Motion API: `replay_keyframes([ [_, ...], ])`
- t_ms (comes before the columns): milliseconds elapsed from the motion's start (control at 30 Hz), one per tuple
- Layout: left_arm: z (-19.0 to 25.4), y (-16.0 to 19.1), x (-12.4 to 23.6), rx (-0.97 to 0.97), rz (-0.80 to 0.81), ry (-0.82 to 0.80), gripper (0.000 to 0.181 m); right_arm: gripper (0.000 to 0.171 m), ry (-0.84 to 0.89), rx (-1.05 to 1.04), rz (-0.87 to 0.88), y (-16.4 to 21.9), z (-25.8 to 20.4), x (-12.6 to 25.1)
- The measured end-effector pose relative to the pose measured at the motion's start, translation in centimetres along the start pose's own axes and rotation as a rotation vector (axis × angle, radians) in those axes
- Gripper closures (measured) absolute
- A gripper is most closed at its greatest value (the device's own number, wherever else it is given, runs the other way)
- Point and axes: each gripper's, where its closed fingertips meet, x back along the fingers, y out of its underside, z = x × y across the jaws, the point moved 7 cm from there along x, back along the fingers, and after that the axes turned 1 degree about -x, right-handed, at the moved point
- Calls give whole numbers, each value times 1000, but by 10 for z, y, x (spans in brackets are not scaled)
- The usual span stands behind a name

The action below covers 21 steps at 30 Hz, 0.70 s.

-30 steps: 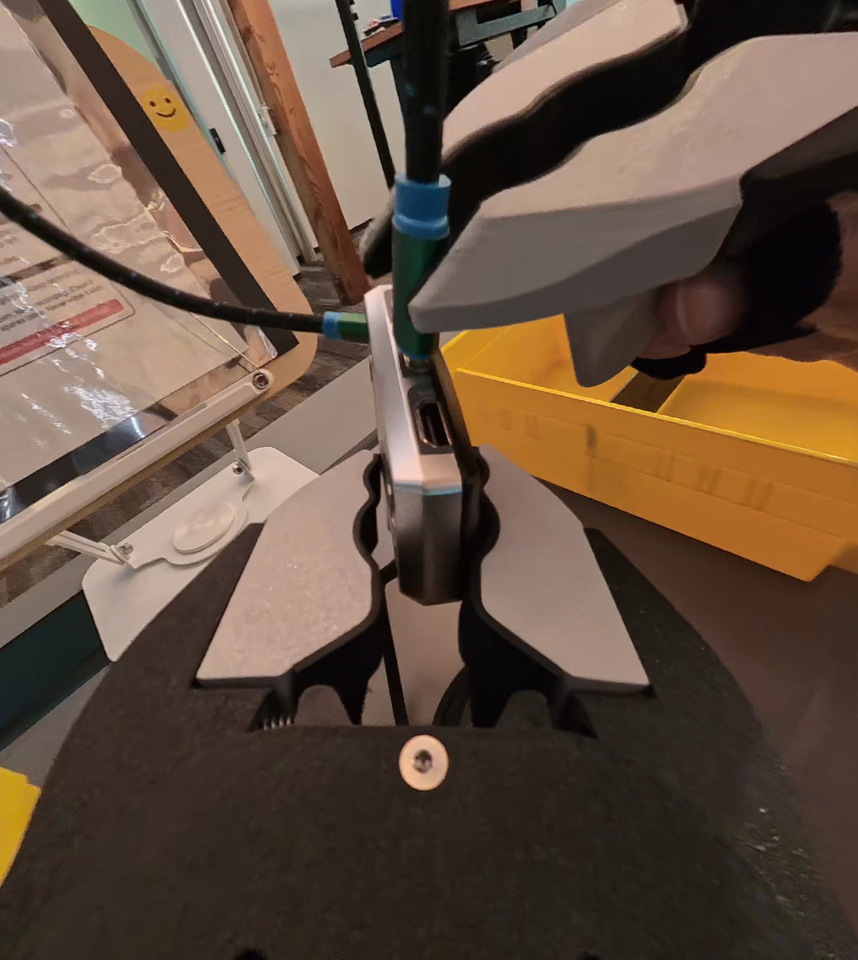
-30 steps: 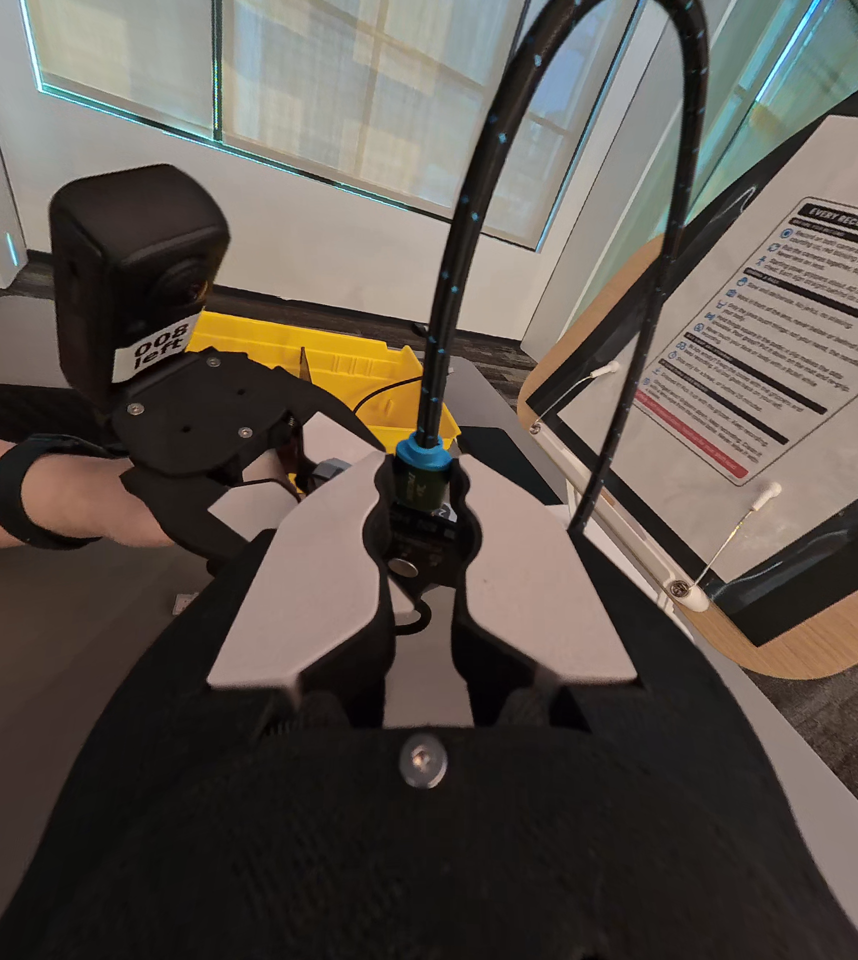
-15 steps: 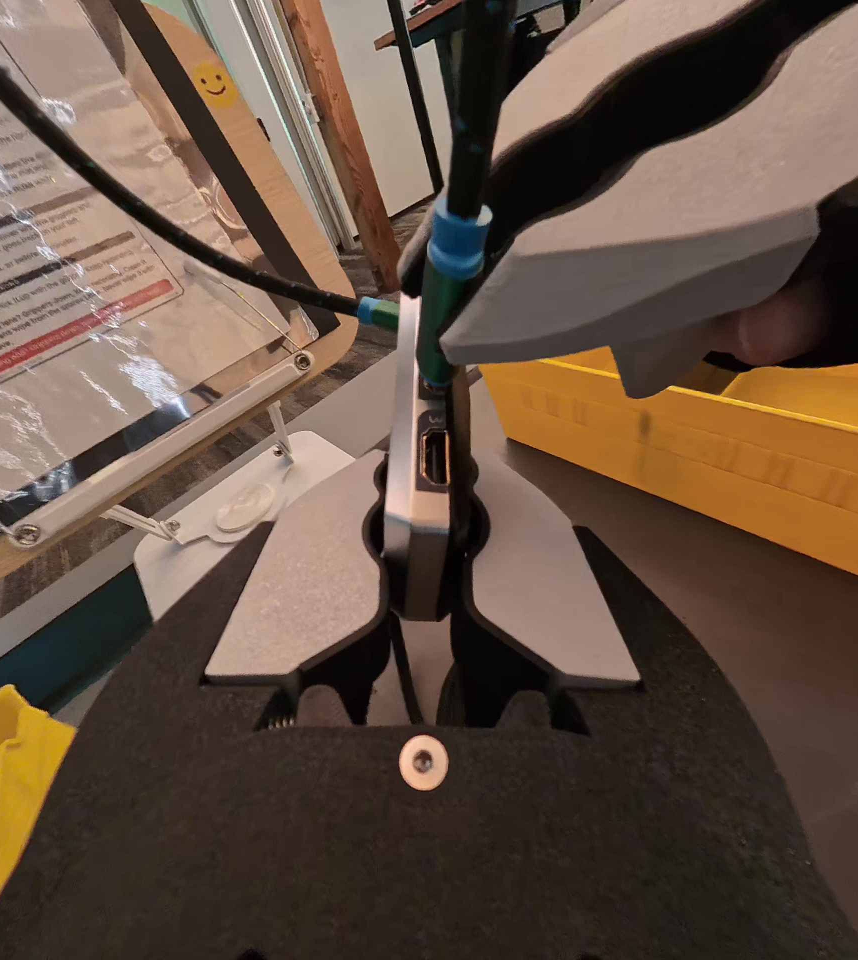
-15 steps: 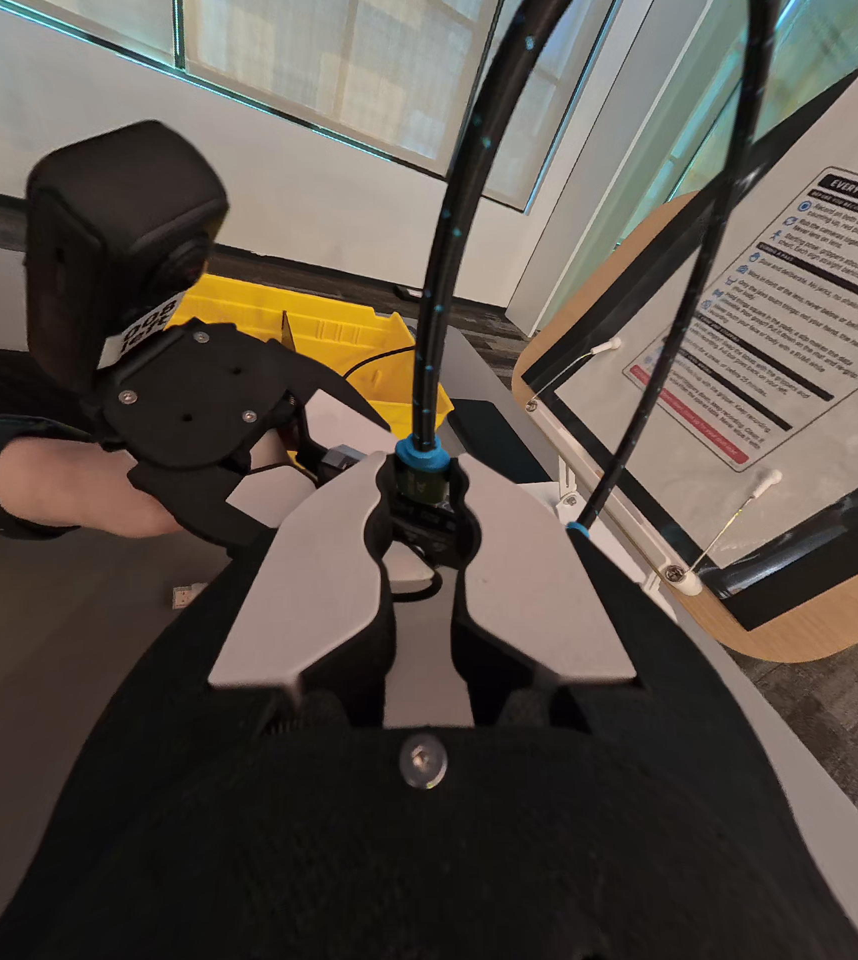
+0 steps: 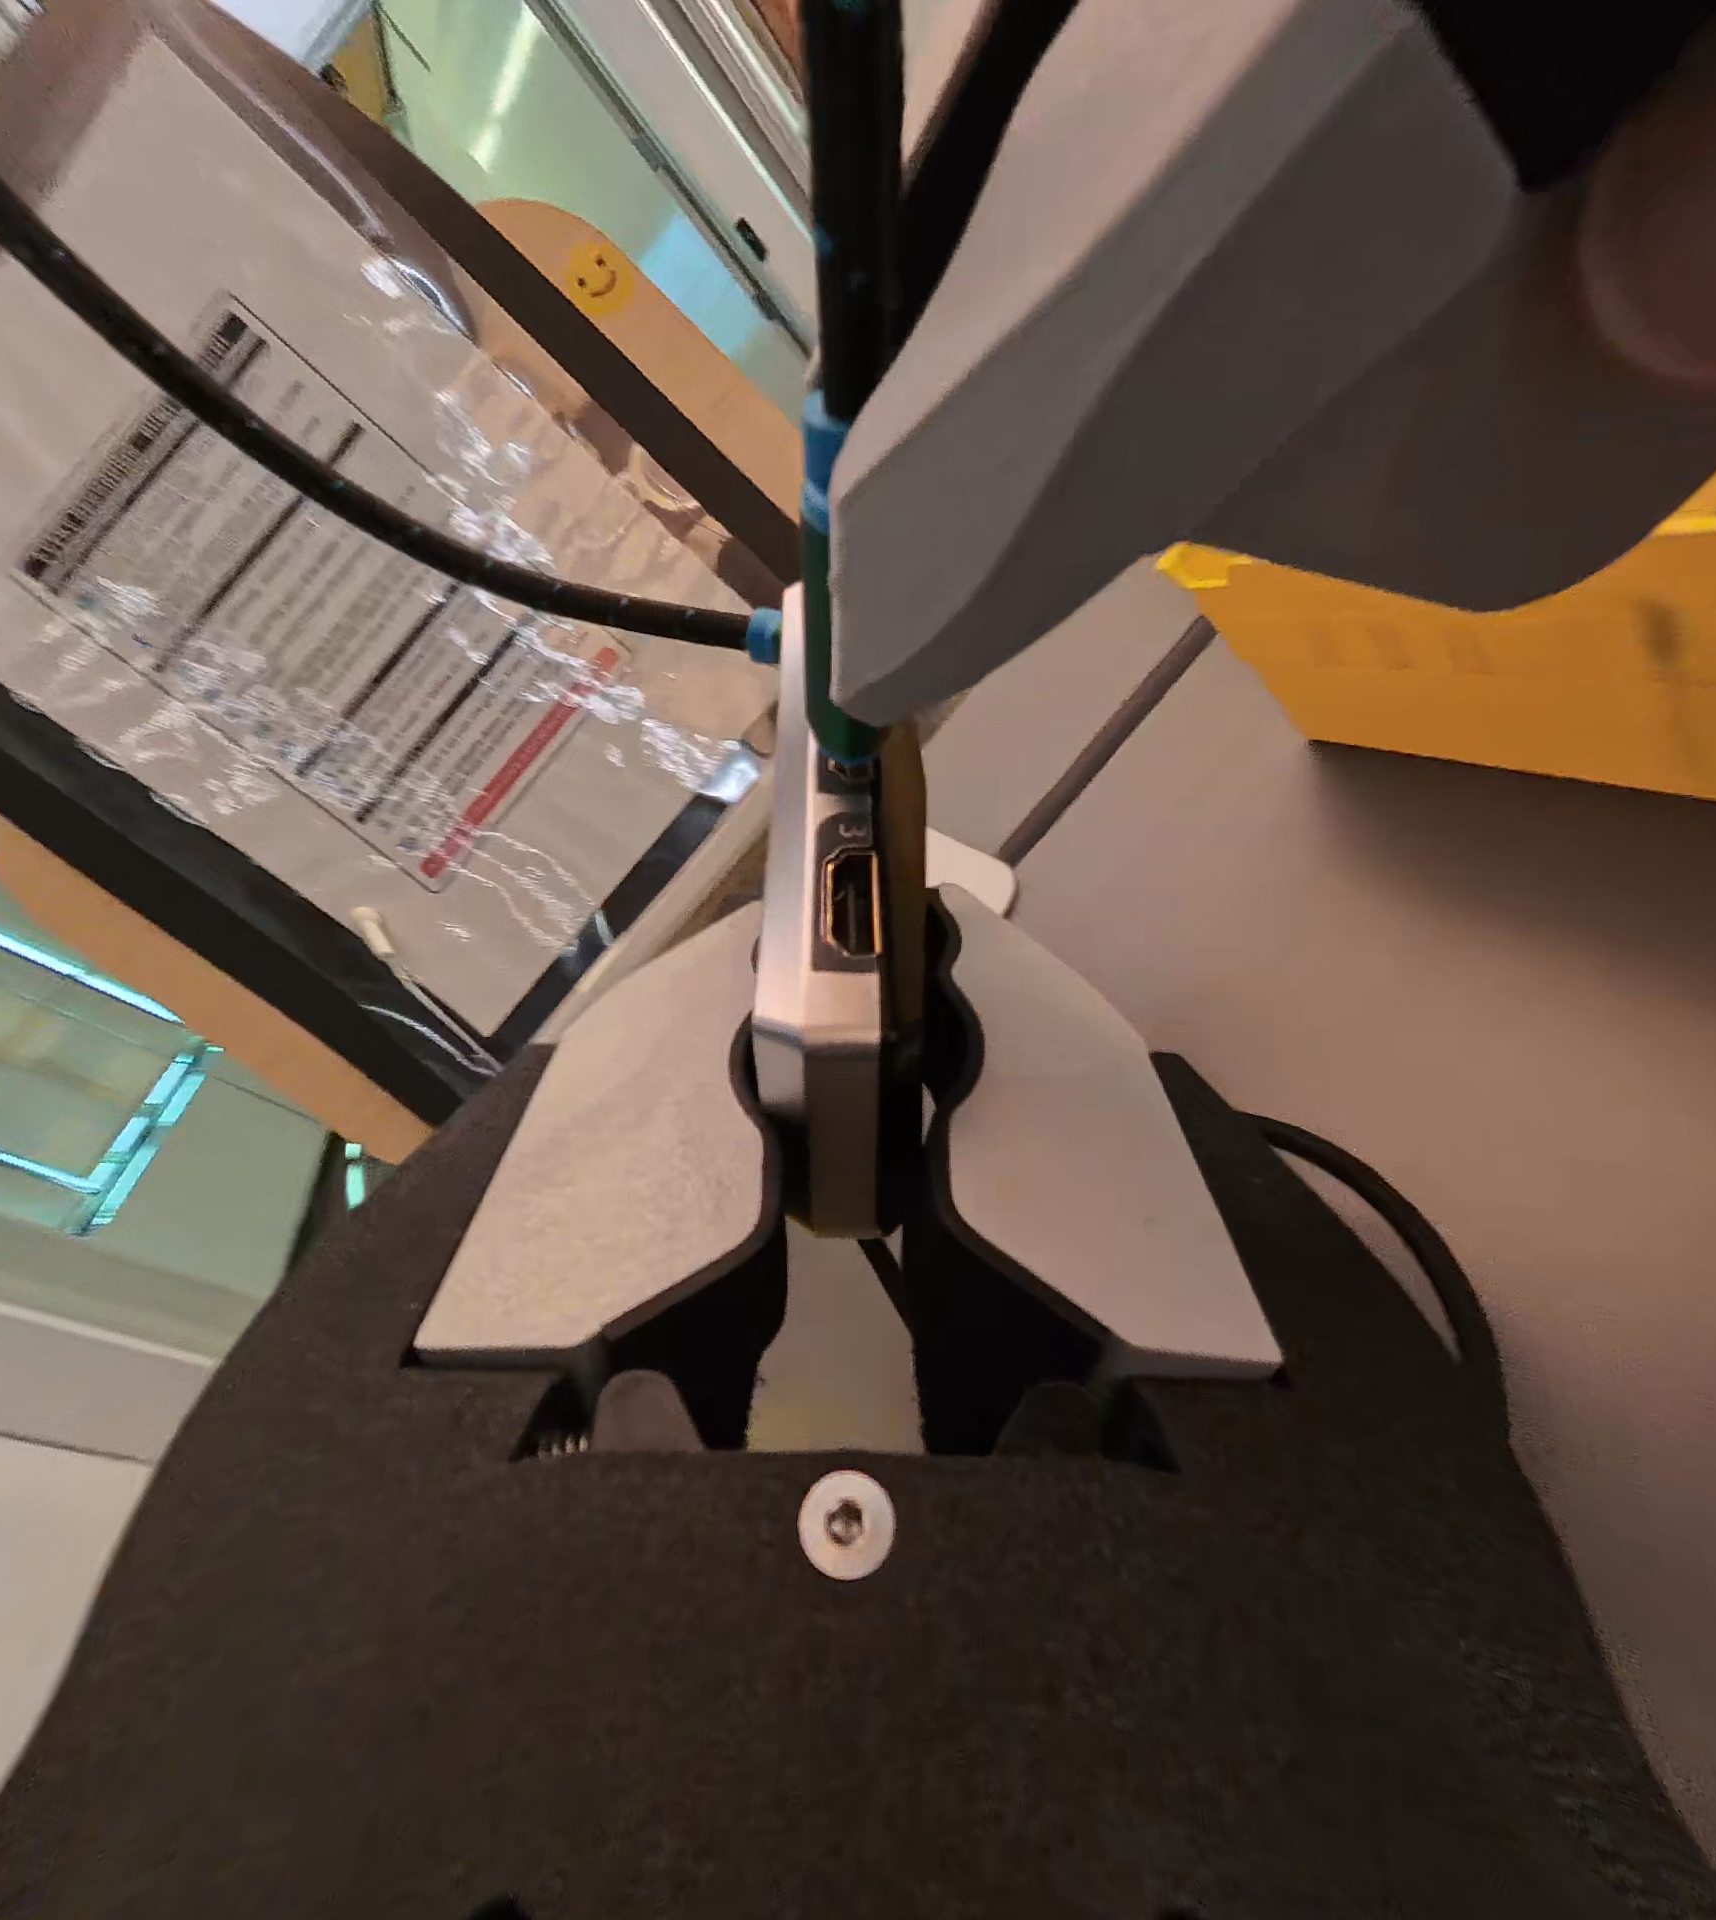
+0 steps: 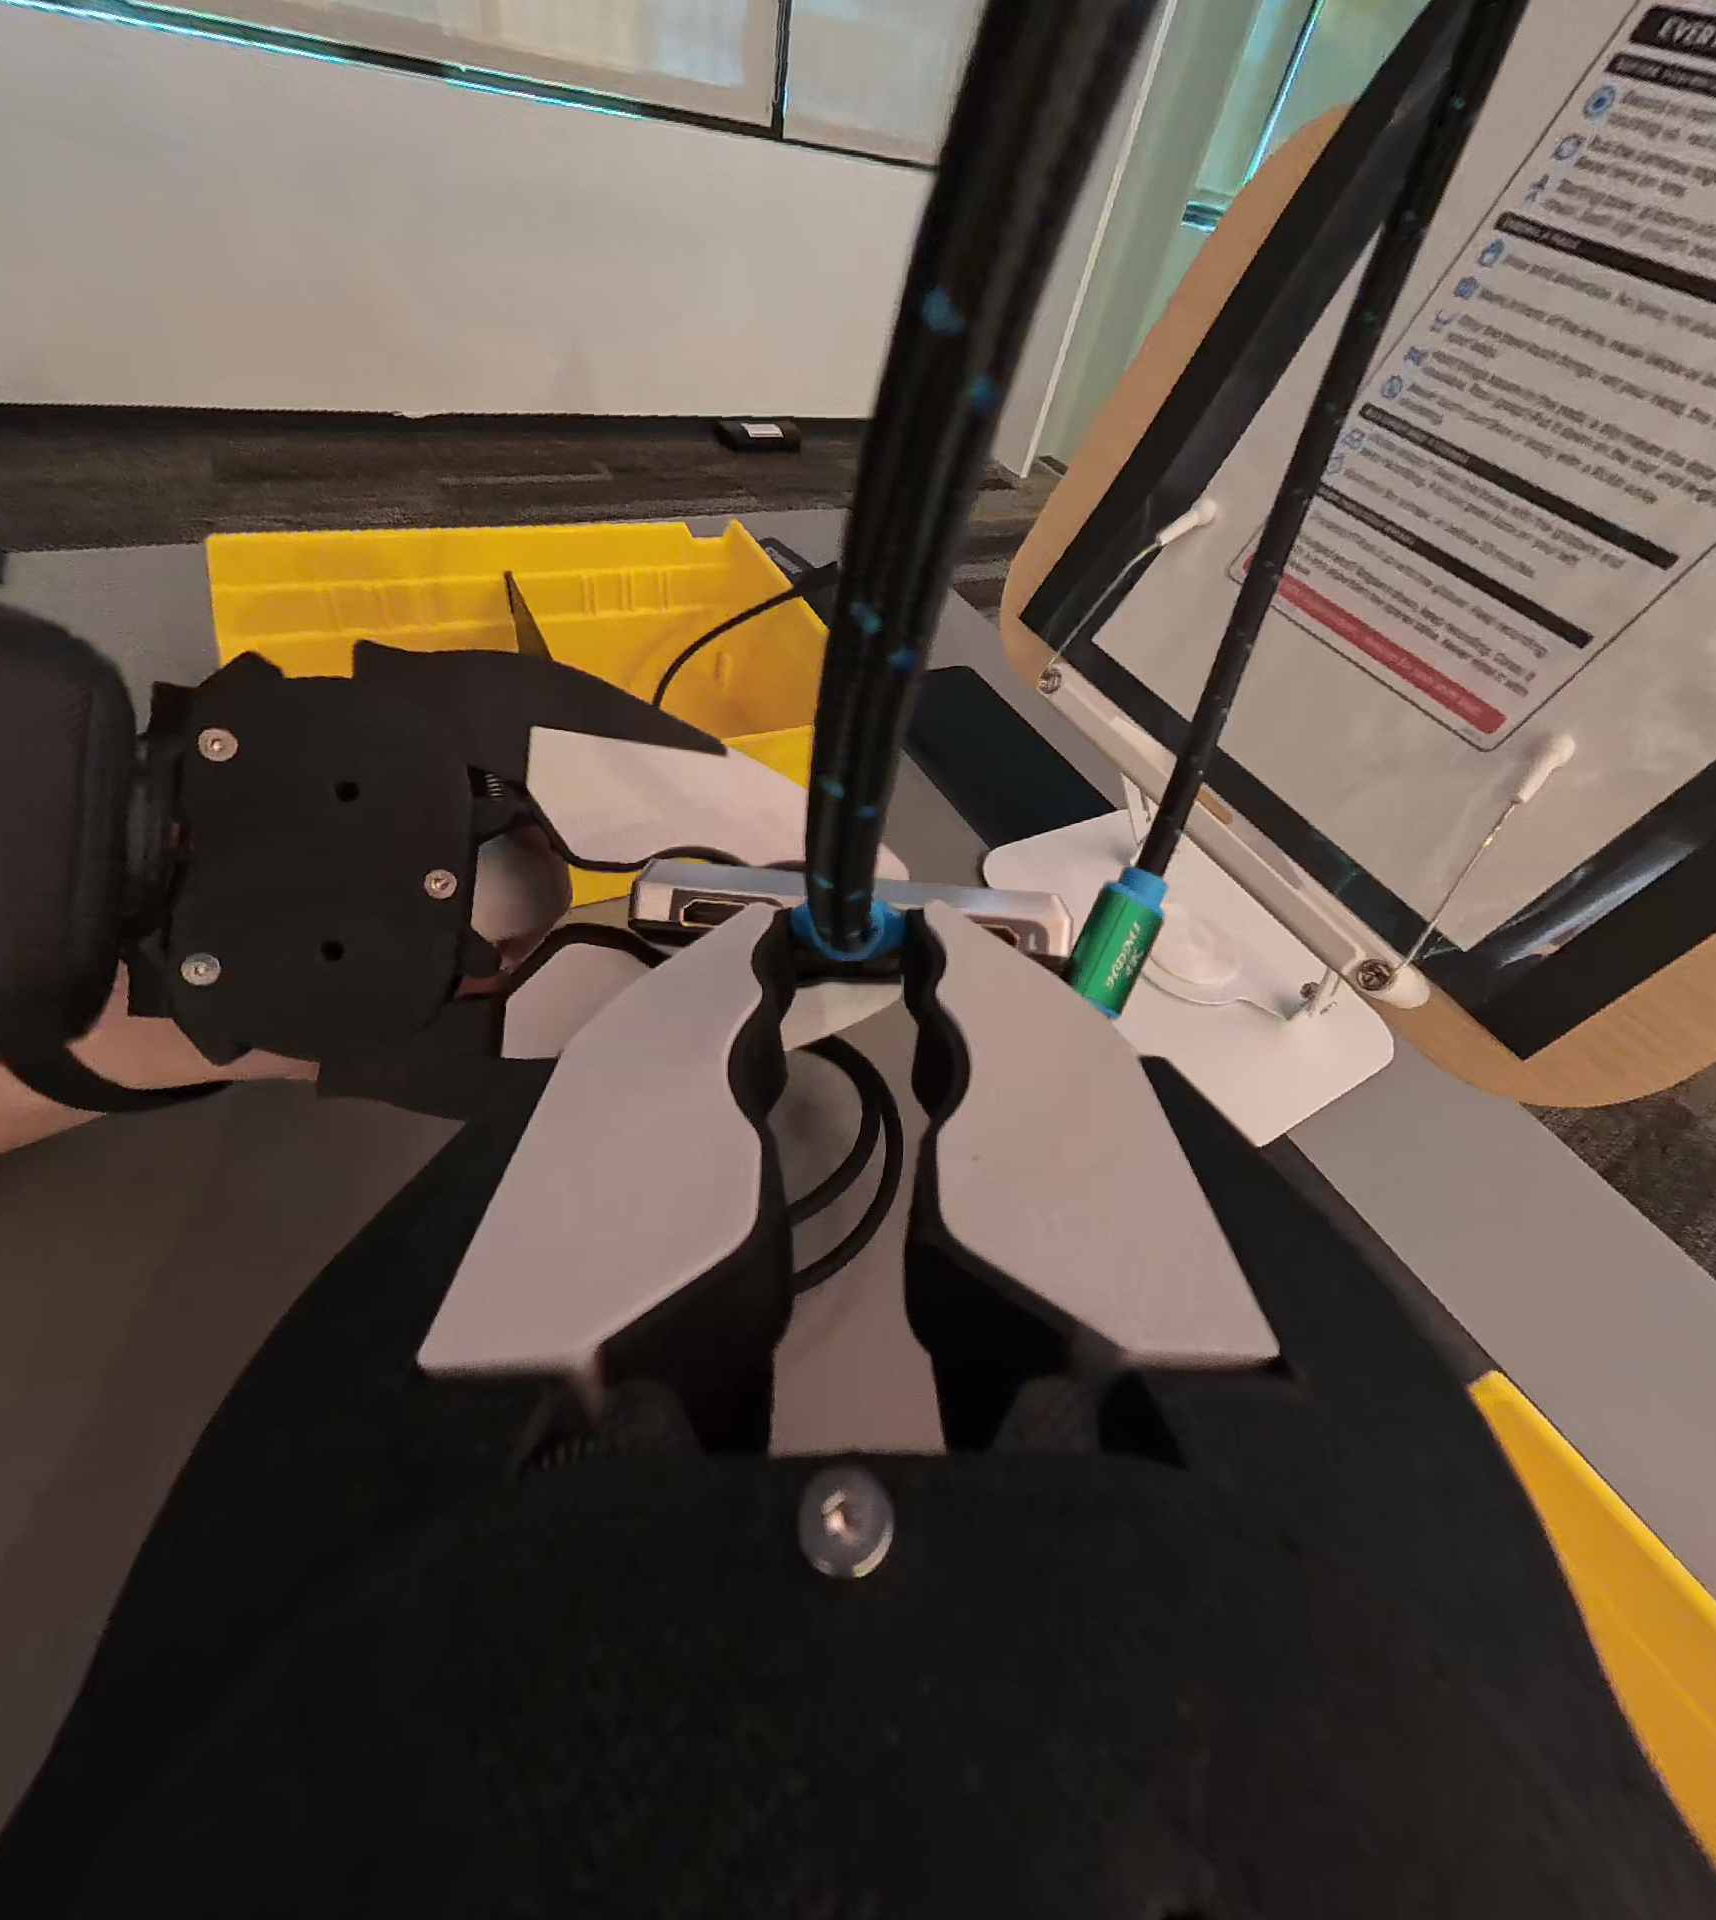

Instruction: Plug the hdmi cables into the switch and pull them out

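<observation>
Left wrist view: the left claw (image 5: 838, 1049) is clamped on the near end of the switch (image 5: 818, 997), which stands on edge between its fingers and runs forward from them.
Free port: one empty socket (image 5: 854, 902) faces the camera just ahead of the fingertips.
Plug in hand: a green plug (image 5: 833, 717) sits at the next port beyond the free one, with the right claw's finger (image 5: 1124, 436) lying against it from the right.
Second cable (image 5: 334, 488): it enters the switch's far left side, well ahead of the claw.
Right wrist view: the right claw (image 6: 841, 961) is closed on the plug's blue collar (image 6: 838, 928), and the black cable rises straight up from between its tips.
Other plug (image 6: 1114, 951): green, just right of the right claw's tips, at the switch's right end.
Seating: how deep the held plug sits cannot be told.
Bin (image 6: 397, 603): yellow, beyond the left claw, clear of the work.
Doing it well: I judge the held plug should move dead along the port's axis, no rocking; the left claw should brace the switch hard so the body doesn't twist between its fingers.
Risk: the looped cable may tug the plug sideways, so give it slack.
</observation>
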Motion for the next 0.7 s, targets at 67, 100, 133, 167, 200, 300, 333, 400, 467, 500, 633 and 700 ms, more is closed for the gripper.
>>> replay_keyframes([
  [67, -4, -3, 4, -63, 1, -62, 159, 150, 4, 20, 5, -3, -3, 3],
  [100, -5, -4, 6, -91, 1, -91, 159, 150, 8, 30, 7, -4, -5, 4],
  [133, -7, -6, 8, -113, 1, -116, 159, 150, 12, 38, 12, -6, -6, 5],
  [167, -8, -7, 9, -130, 1, -132, 159, 150, 17, 47, 11, -7, -7, 5],
  [200, -9, -8, 10, -142, 1, -144, 159, 150, 18, 56, 11, -8, -8, 6],
  [300, -9, -9, 12, -154, -6, -150, 159, 150, 17, 60, 8, -8, -9, 7],
  [333, -9, -9, 12, -162, -7, -155, 159, 150, 13, 60, 14, -8, -9, 7],
  [400, -9, -9, 13, -176, -4, -164, 160, 150, 6, 60, 19, -8, -9, 7],
  [467, -10, -11, 16, -197, -1, -179, 160, 150, 3, 66, 23, -10, -11, 8],
  [500, -11, -12, 17, -206, 4, -185, 160, 150, -1, 69, 27, -10, -11, 9],
  [633, -14, -17, 22, -227, 1, -205, 160, 150, -6, 74, 52, -14, -13, 13],
  [700, -15, -19, 24, -234, 3, -211, 160, 150, -7, 81, 64, -15, -14, 14],
])
